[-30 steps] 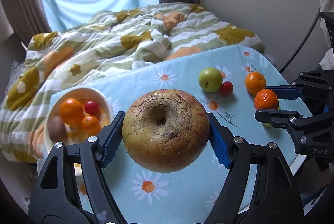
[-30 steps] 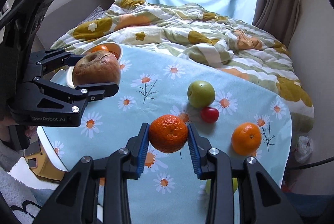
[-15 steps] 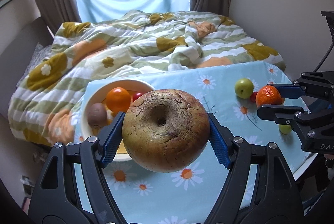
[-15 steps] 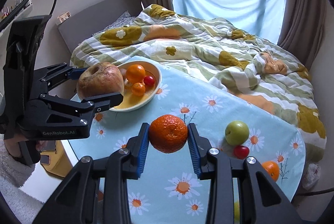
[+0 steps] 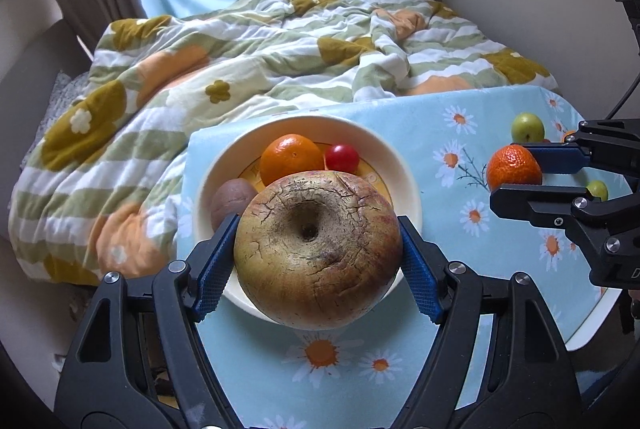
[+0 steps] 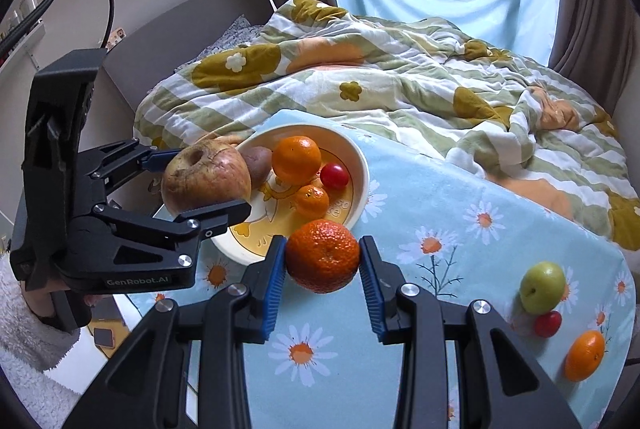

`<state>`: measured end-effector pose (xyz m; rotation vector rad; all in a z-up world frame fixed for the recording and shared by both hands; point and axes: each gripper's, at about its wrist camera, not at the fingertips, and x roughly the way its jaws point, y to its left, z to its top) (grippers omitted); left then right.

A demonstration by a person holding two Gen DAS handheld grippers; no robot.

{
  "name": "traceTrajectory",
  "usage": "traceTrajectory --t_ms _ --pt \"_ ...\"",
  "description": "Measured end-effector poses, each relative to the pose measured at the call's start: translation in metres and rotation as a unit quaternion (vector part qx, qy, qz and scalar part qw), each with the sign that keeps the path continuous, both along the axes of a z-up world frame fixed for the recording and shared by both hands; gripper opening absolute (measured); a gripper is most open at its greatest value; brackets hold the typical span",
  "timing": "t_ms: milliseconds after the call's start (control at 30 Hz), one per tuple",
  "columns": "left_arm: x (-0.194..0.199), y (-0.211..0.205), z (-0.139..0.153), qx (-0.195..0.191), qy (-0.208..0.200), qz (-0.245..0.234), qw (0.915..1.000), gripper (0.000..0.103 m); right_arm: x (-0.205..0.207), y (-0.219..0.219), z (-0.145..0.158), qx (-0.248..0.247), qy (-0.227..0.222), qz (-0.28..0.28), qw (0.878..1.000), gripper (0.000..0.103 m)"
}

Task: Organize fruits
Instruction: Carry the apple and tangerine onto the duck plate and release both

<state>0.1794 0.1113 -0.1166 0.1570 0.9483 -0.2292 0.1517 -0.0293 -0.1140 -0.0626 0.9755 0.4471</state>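
My left gripper [image 5: 318,257] is shut on a big cracked brownish apple [image 5: 318,249] and holds it above the near rim of a cream bowl [image 5: 404,161]. The bowl holds an orange [image 5: 291,157], a red cherry tomato [image 5: 341,157] and a brown kiwi [image 5: 232,199]. My right gripper [image 6: 323,271] is shut on a mandarin [image 6: 322,256] just short of the bowl's rim [image 6: 362,165]. The left gripper with the apple [image 6: 206,179] shows at the left of the right wrist view. A small mandarin [image 6: 312,201] also lies in the bowl.
A green apple [image 6: 542,287], a red cherry tomato [image 6: 547,324] and an orange [image 6: 585,355] lie at the table's right end on the daisy-print cloth [image 6: 460,213]. A small green fruit [image 5: 597,189] lies behind the right gripper. A bed with a flowered quilt [image 5: 280,41] borders the table's far side.
Both grippers have carried their fruit left toward the bowl. The apple now hangs over the bowl's near rim and the mandarin is close to the bowl's edge.
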Motion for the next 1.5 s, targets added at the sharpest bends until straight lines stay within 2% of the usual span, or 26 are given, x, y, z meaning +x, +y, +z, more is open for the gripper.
traceTrajectory --t_ms 267,433,600,700,767,800,833,900,1167,1333,1500 --pt "0.018 0.011 -0.039 0.006 0.027 -0.038 0.9989 0.081 0.019 0.019 -0.019 0.004 0.021 -0.027 0.999 0.033" --pt "0.025 0.008 -0.05 0.004 0.035 -0.055 0.9979 0.081 0.023 0.016 -0.024 -0.002 0.026 -0.044 0.999 0.033" --pt "0.029 0.002 -0.059 0.034 0.047 -0.068 0.996 0.081 0.023 0.009 -0.026 -0.005 0.028 -0.062 0.998 0.033" --pt "0.03 0.004 -0.066 0.023 0.065 -0.072 0.995 0.082 0.023 0.006 -0.026 -0.004 0.028 -0.069 0.997 0.033" --pt "0.028 0.007 -0.06 0.011 0.057 -0.074 0.9956 0.086 0.022 0.006 -0.024 -0.005 0.027 -0.071 0.997 0.033" --pt "0.027 0.008 -0.056 0.008 0.049 -0.075 0.9959 0.097 0.022 0.006 -0.023 -0.005 0.026 -0.073 0.997 0.033" --pt "0.025 0.007 -0.051 0.01 0.042 -0.074 0.9963 0.103 0.022 0.006 -0.023 -0.004 0.026 -0.073 0.997 0.033" --pt "0.022 0.008 -0.045 0.015 0.034 -0.071 0.9968 0.103 0.021 0.005 -0.021 -0.004 0.024 -0.074 0.997 0.033" --pt "0.003 0.013 -0.039 0.014 0.054 -0.056 0.9968 0.103 0.02 0.008 -0.015 -0.005 0.017 -0.062 0.998 0.033" --pt "-0.015 0.01 -0.032 0.014 0.057 -0.051 0.997 0.103 0.025 0.014 -0.017 0.002 0.026 -0.039 0.999 0.033" --pt "-0.03 0.01 -0.026 -0.002 0.066 -0.043 0.9969 0.103 0.033 0.026 -0.028 -0.001 0.039 -0.009 0.999 0.033"
